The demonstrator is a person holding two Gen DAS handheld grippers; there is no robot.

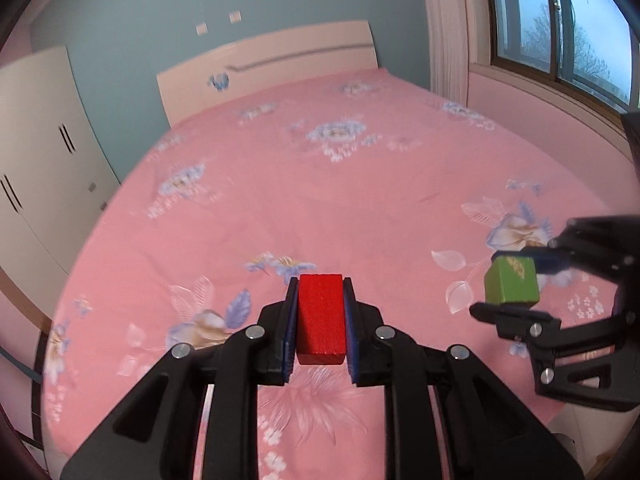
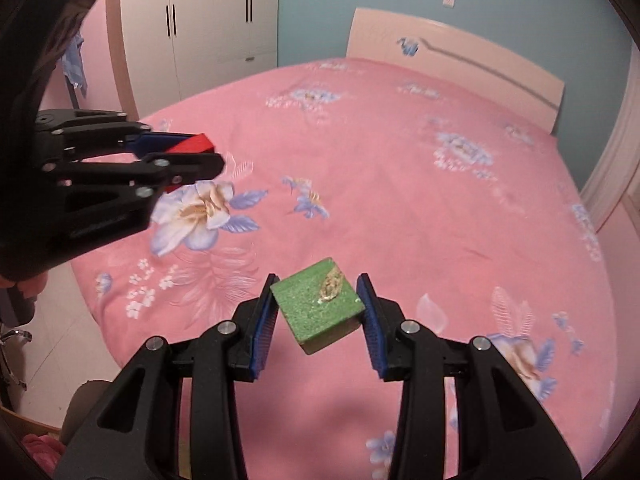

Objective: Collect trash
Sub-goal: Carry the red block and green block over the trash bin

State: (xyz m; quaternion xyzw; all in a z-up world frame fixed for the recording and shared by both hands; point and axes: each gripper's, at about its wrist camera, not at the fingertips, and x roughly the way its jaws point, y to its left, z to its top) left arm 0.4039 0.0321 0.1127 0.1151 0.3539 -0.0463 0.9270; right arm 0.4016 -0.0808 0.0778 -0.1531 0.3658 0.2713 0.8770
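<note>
Your left wrist view shows a window point(image 1: 560, 28) with dark bars in the upper right of the frame, and a pale curtain point(image 1: 444, 28) beside it; the right wrist view shows neither. Your right wrist view instead gives the white wardrobe point(image 2: 208, 20) along the top left, a blue cloth point(image 2: 74, 66) hanging at the far left edge, and a strip of pale floor point(image 2: 64, 344) at the lower left.

Your left tongs point(image 1: 321, 320) are closed narrow on a red block point(image 1: 321, 316), held lengthwise between the blue pads at bottom centre of the frame, above the bed. It is a plain oblong with a matte, slightly grainy top. In the right wrist view the same left tongs point(image 2: 208, 156) reach in from the left edge, with only a corner of red showing.

Your right tongs point(image 2: 318, 312) grip a green block point(image 2: 320, 312), turned corner-on between the pads. Its green top carries a tan, scuffed patch near one corner, and a paler side face shows beneath. The left wrist view catches it at the right edge, in the right tongs point(image 1: 508, 280).

The bed point(image 1: 340, 200) with its pink flowered cover spreads wide and flat below both blocks, up to the headboard point(image 1: 272, 64) at the top of the frame. Its near edge curves across the lower left of the right wrist view
</note>
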